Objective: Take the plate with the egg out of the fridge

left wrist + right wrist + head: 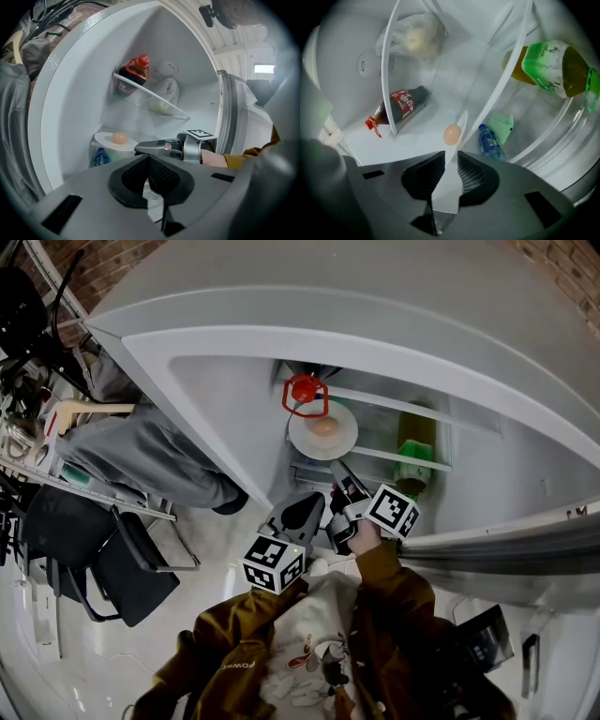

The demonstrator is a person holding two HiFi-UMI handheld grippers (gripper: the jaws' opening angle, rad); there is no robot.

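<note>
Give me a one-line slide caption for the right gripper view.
Right gripper, jaws shut on the rim of the plate carrying an egg, inside the fridge.

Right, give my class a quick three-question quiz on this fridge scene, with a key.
1. True or false: the right gripper is clamped on the rim of the plate.
2. What lies on the plate? A) egg B) lemon C) bottle cap
3. Fill in: the cola bottle stands on a shelf ____ the plate.

Key: 1 true; 2 A; 3 above.
</note>
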